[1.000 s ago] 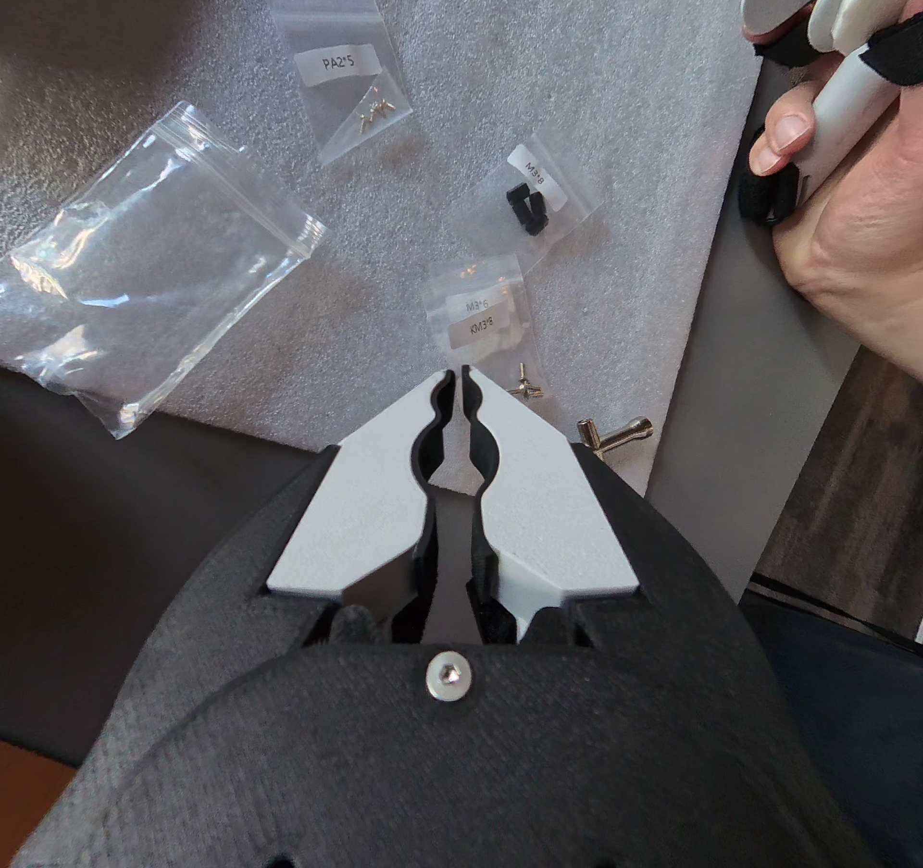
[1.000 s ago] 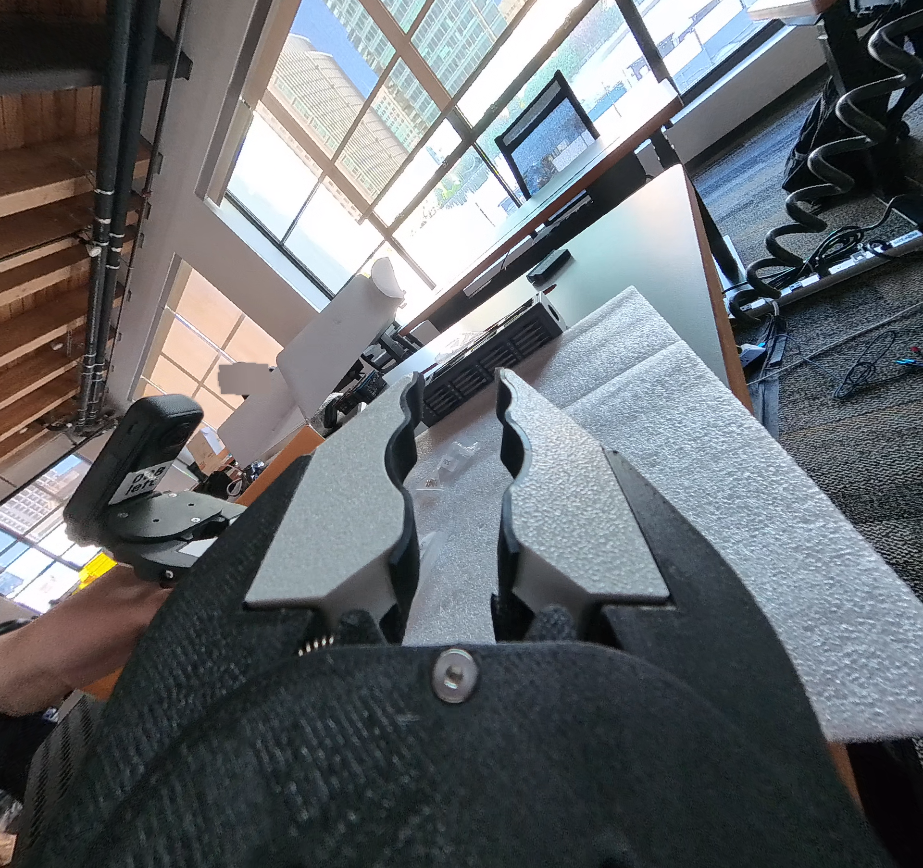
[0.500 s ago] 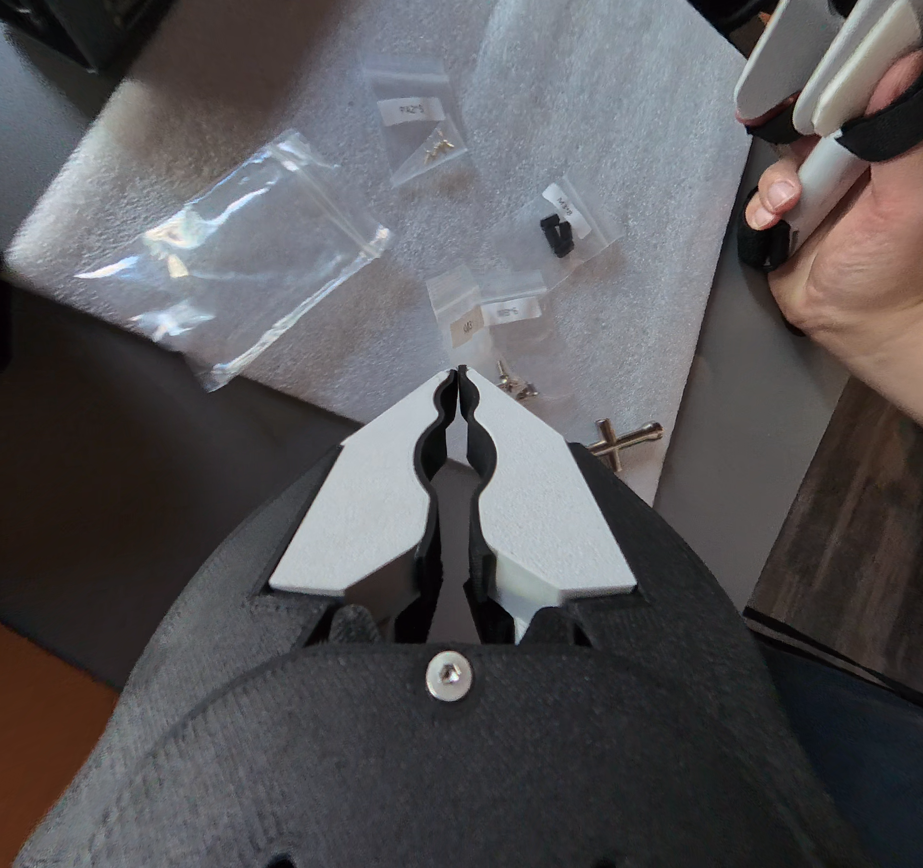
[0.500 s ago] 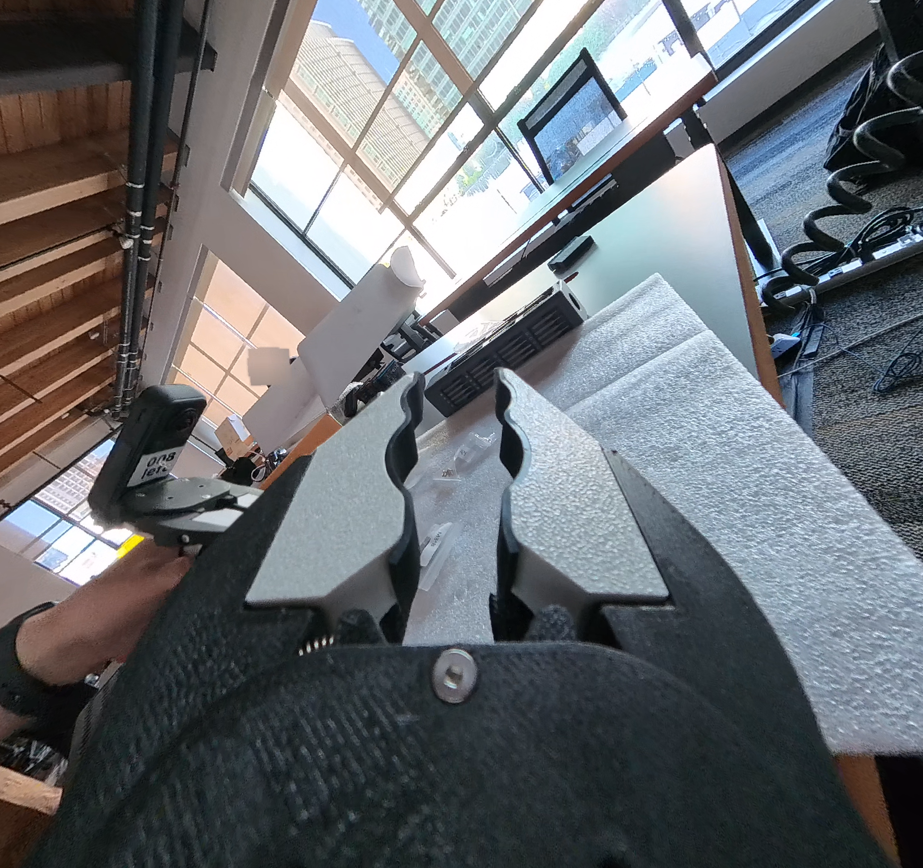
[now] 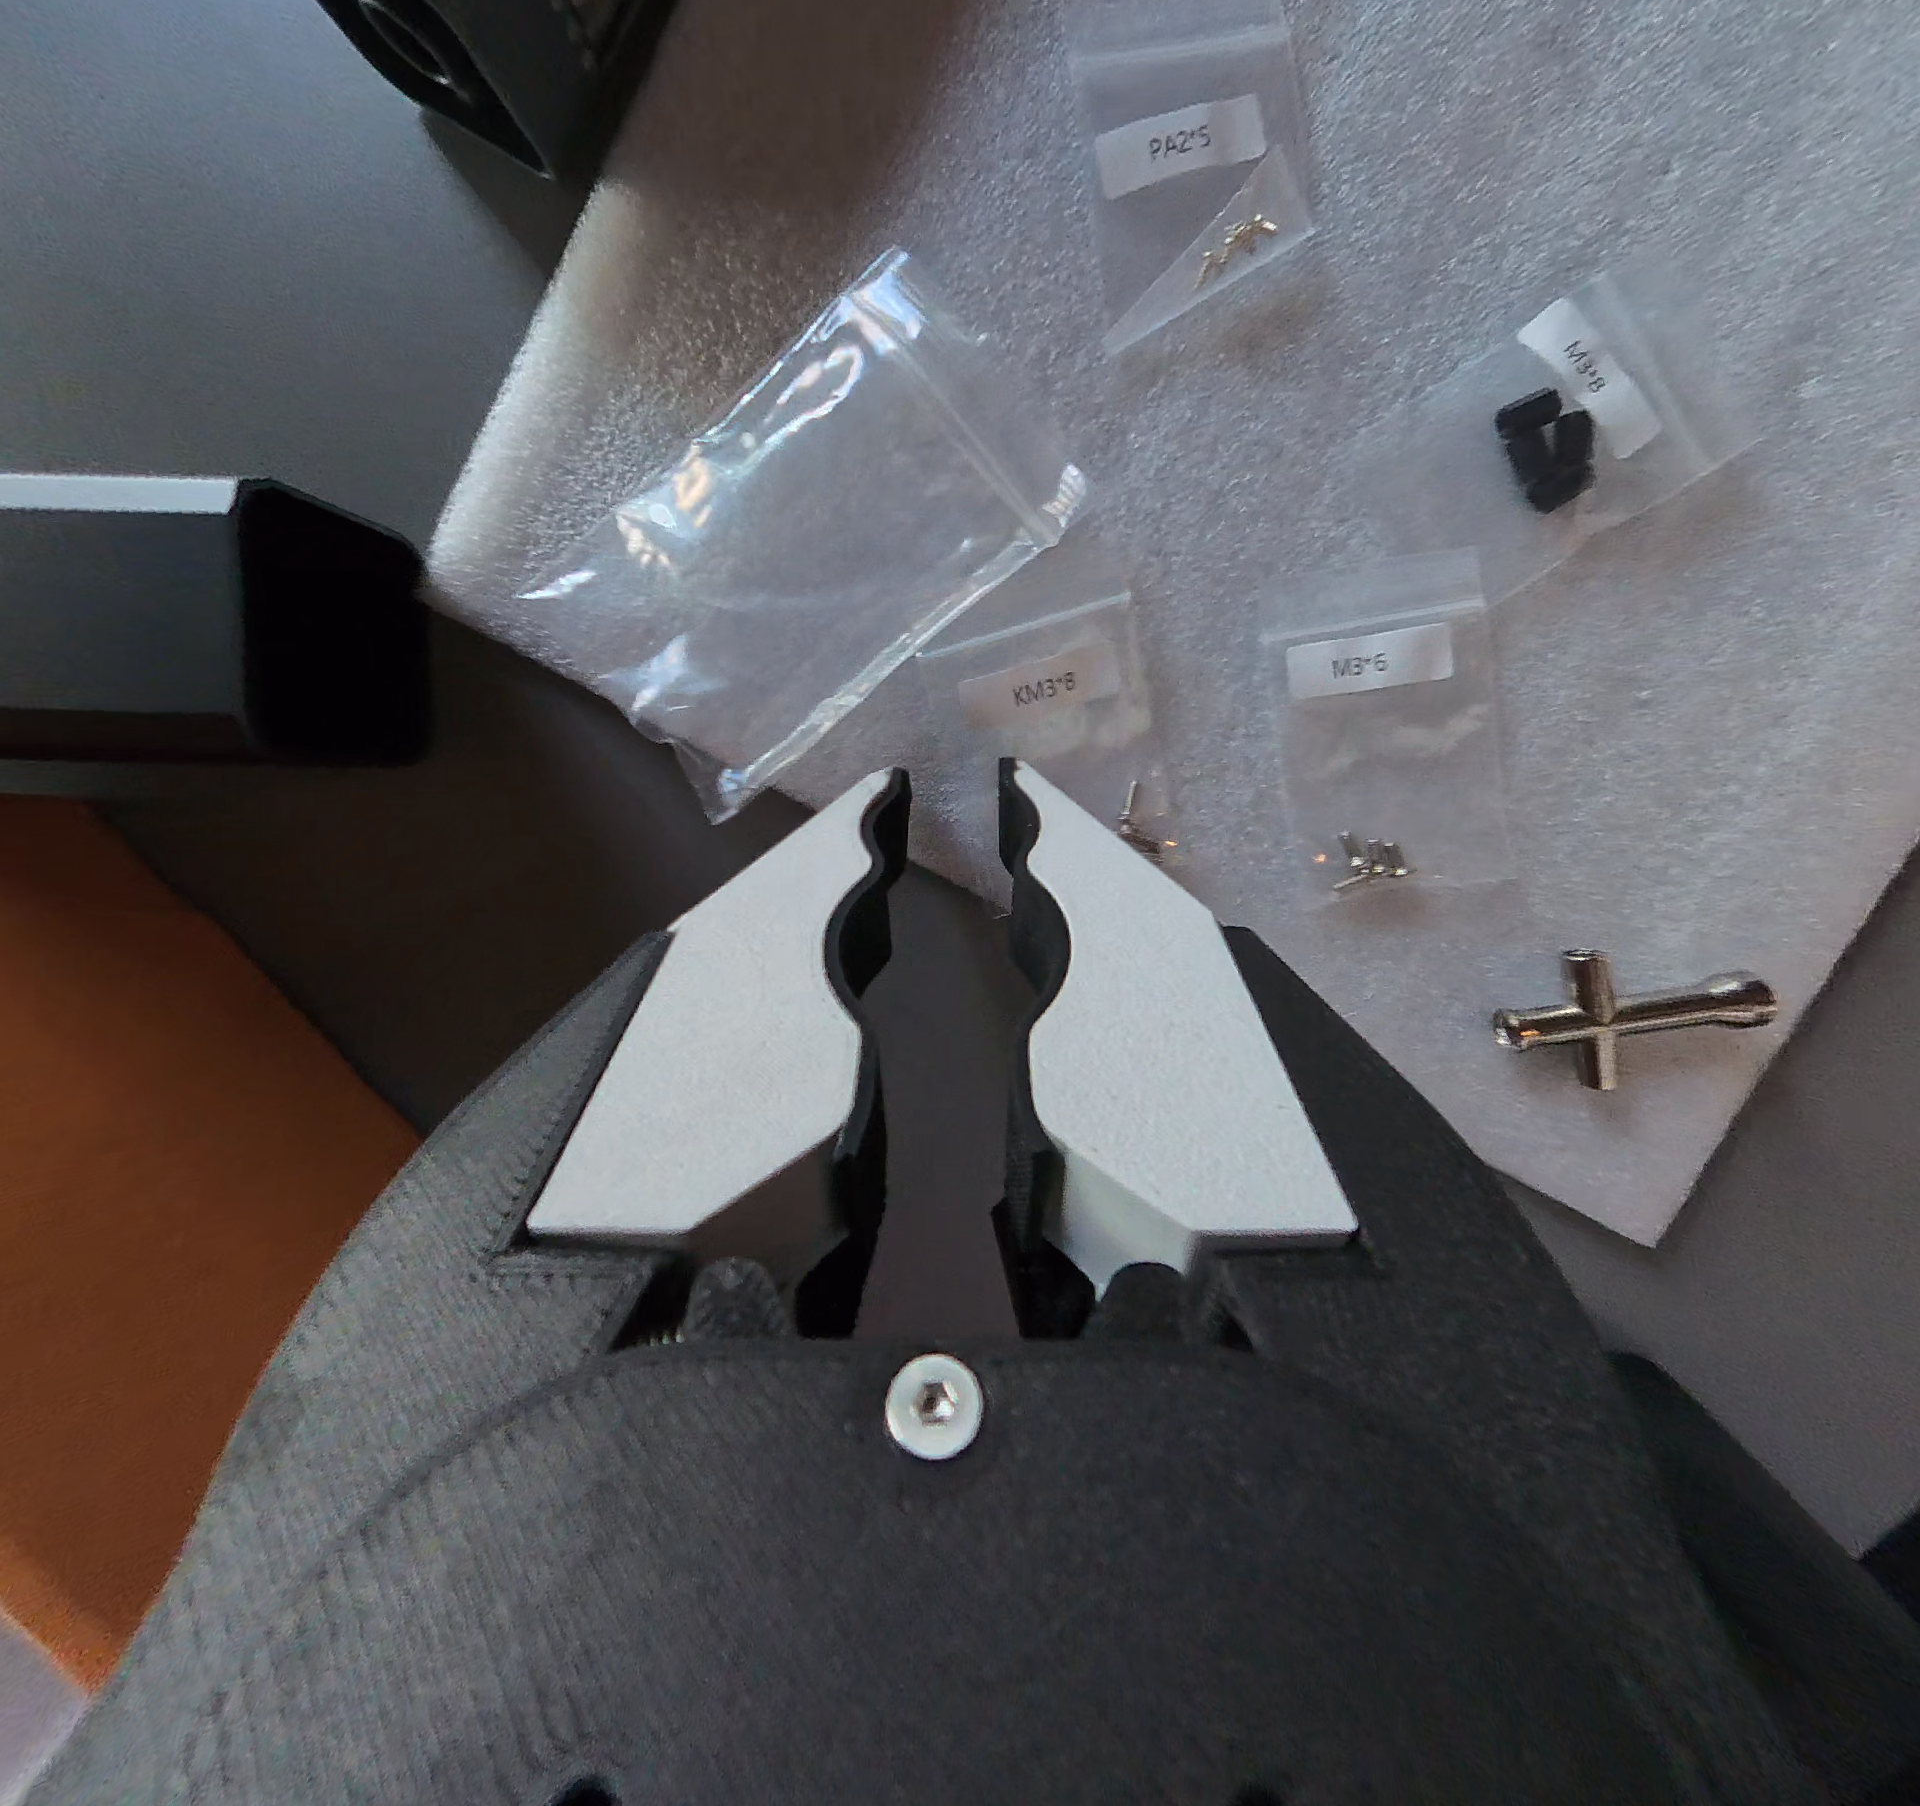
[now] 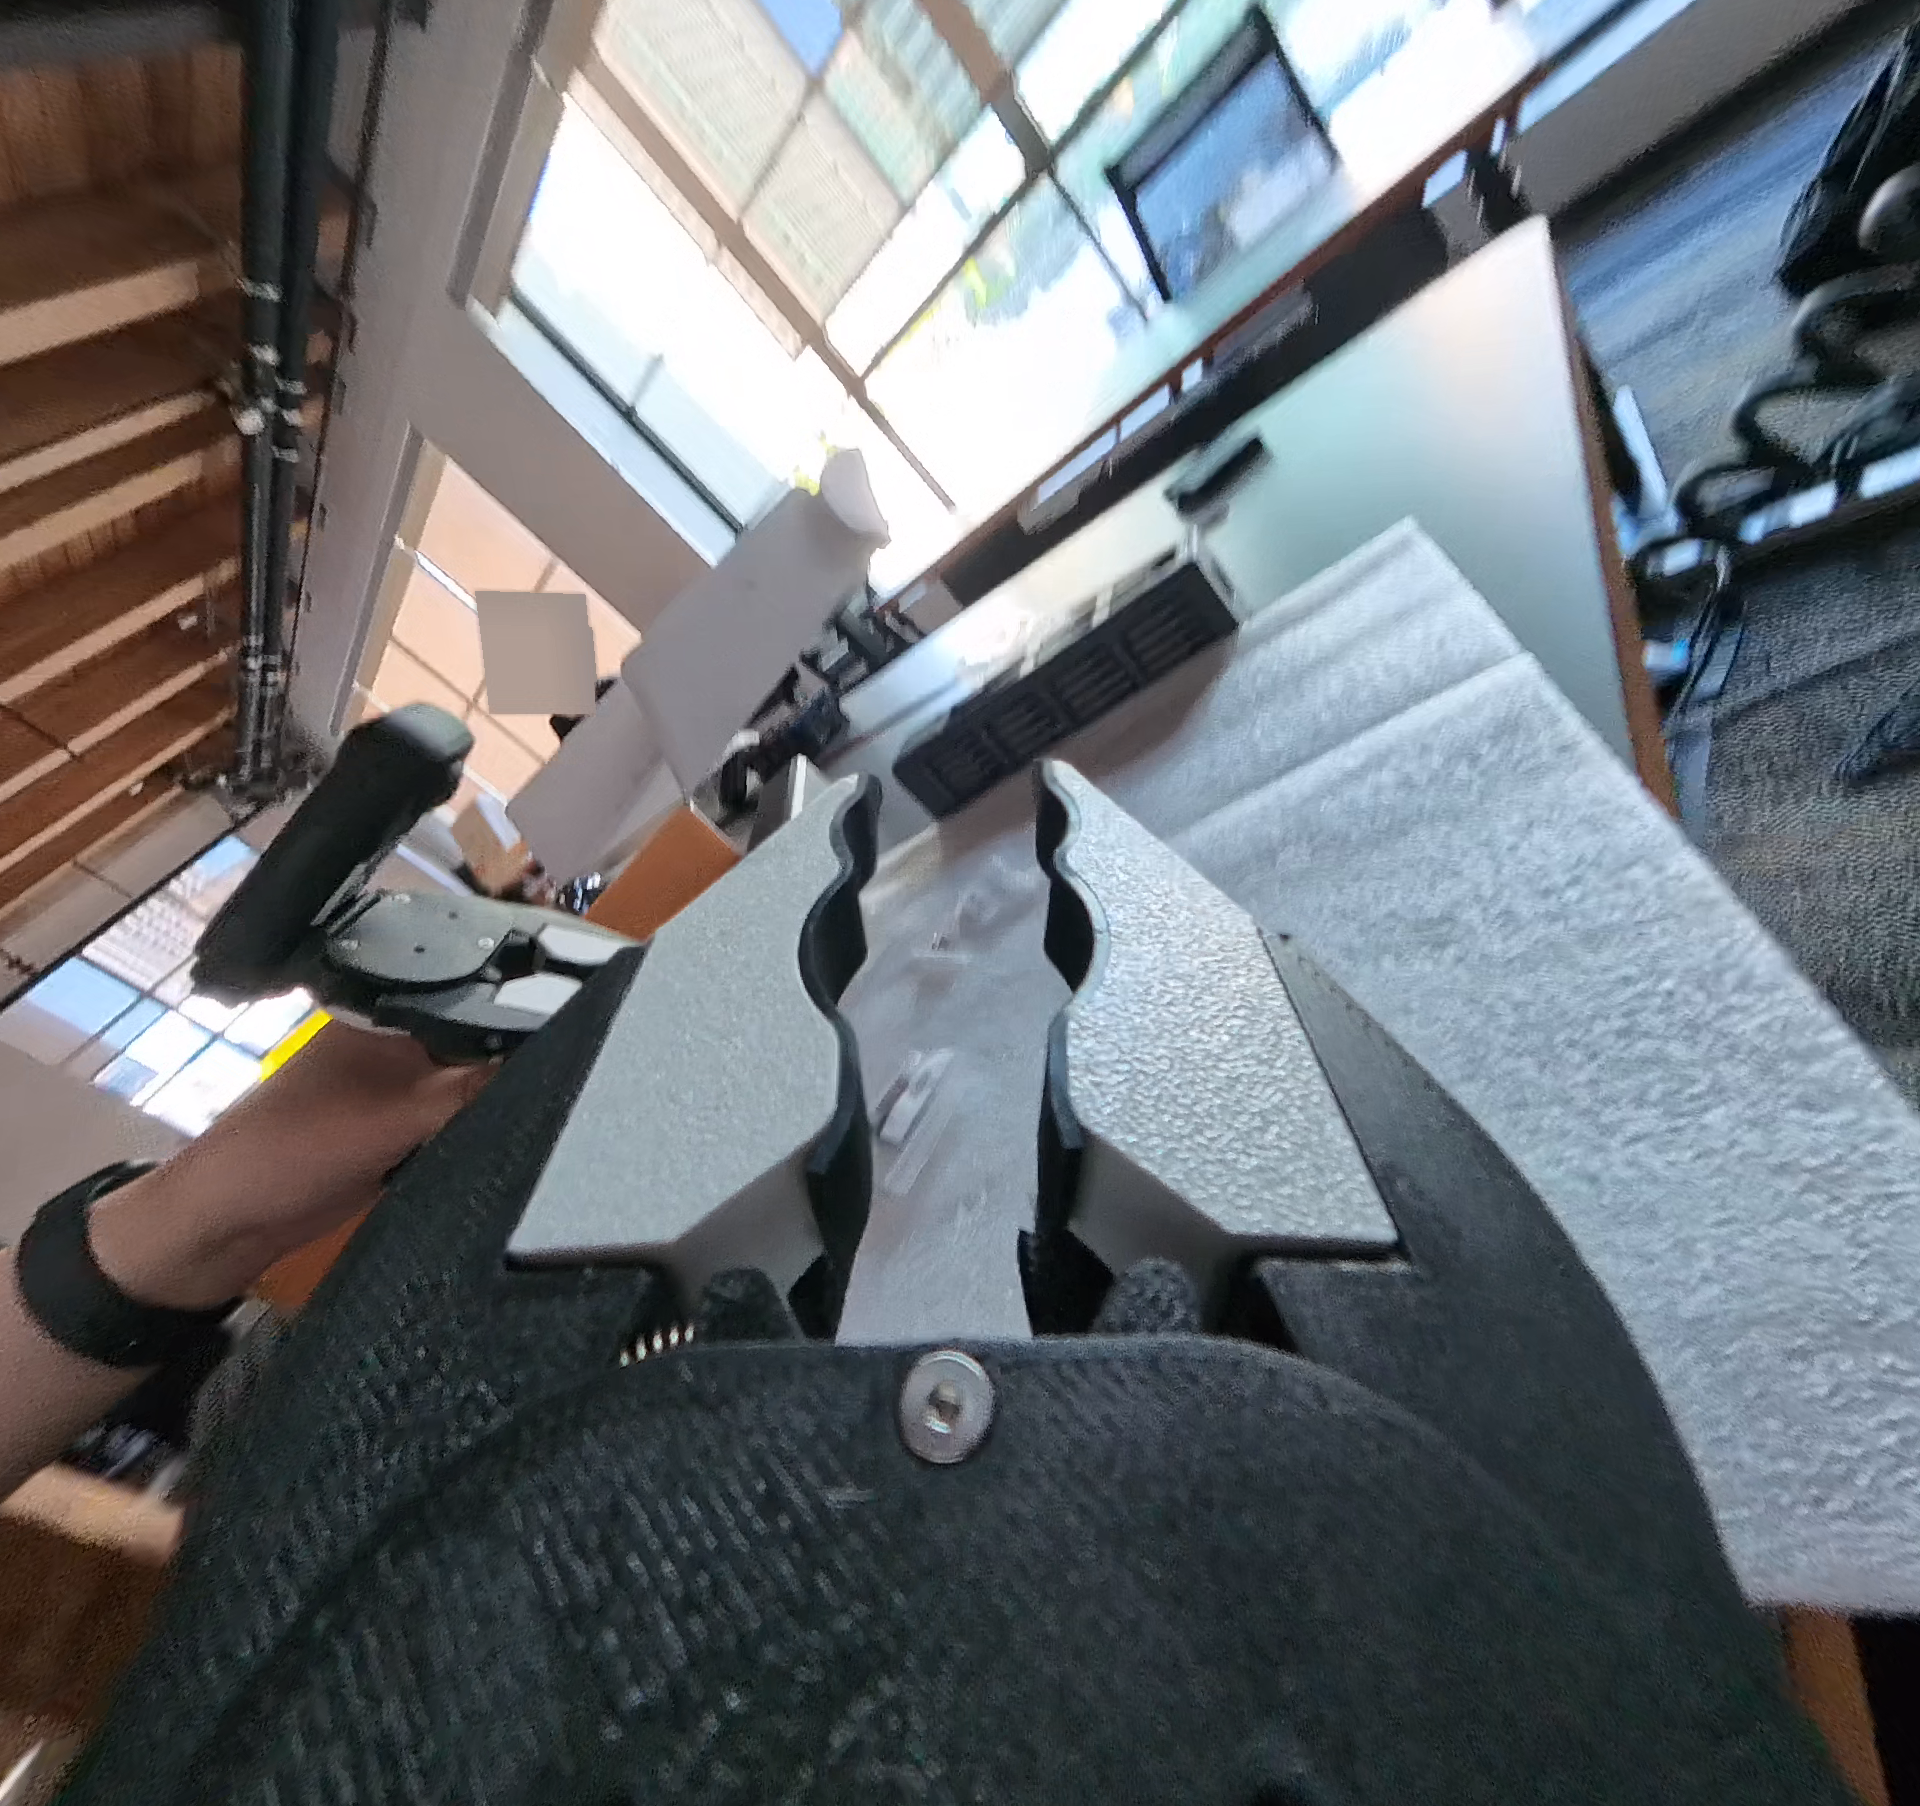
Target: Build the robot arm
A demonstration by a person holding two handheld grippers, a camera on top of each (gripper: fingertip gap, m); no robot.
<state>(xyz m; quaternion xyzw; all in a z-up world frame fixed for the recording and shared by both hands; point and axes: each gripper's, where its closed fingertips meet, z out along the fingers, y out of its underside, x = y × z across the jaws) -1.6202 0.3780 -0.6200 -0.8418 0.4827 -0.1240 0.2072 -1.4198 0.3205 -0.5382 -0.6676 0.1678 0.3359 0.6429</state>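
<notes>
While left gripper (image 5: pixel 954 788) gapes, small bags (image 5: pixel 1392 738) hold screws (image 5: pixel 1369 861)

Left gripper (image 5: pixel 954 785) and right gripper (image 6: pixel 958 792) seemingly empty, parted.

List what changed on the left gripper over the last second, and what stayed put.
The left gripper opened: its jaws, shut a second ago, now stand apart with nothing between them. It shifted left, toward the big empty bag. The small screw bags and the cross wrench stayed on the foam.
</notes>
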